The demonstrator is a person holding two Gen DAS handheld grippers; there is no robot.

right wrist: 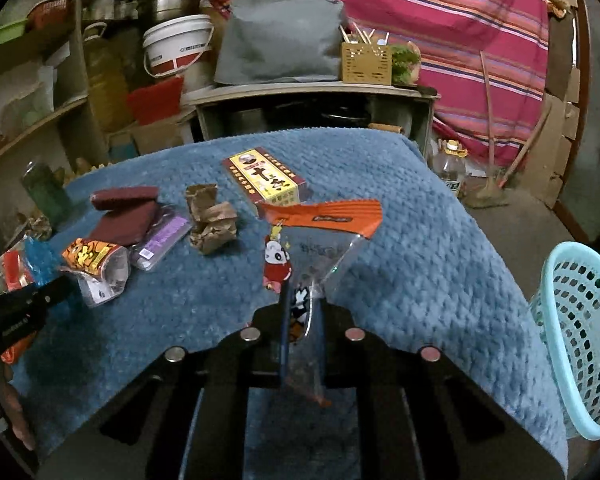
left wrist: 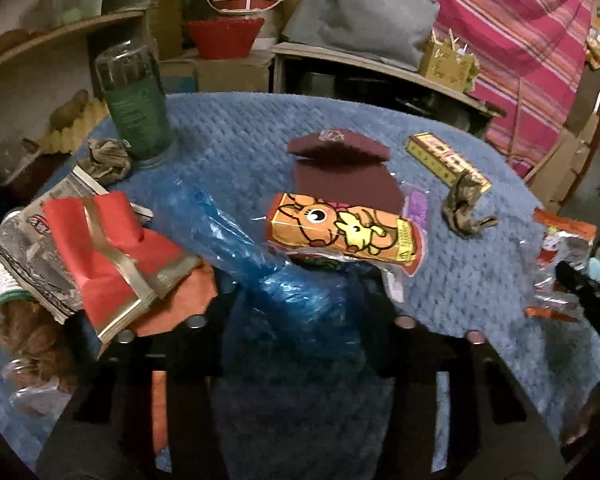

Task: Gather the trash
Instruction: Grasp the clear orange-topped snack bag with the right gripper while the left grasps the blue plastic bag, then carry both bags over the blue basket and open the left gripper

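the right gripper [right wrist: 302, 320] has its jaws pinched on a clear plastic snack wrapper with an orange top strip [right wrist: 324, 240], lifted over the blue knitted table cover [right wrist: 420, 248]. a pale blue perforated plastic basket [right wrist: 580, 336] stands at three o'clock of it. the left gripper [left wrist: 300, 320] is closed on a crumpled blue plastic bag [left wrist: 268, 264], with an orange cartoon-rabbit packet [left wrist: 340, 232] at twelve o'clock.

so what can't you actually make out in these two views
- Left wrist view: the left gripper tips, covered by the blue plastic bag.
- Right wrist view: the laundry basket, cut off by the right edge.
- Right wrist view: print on the clear orange-topped wrapper, too blurred.
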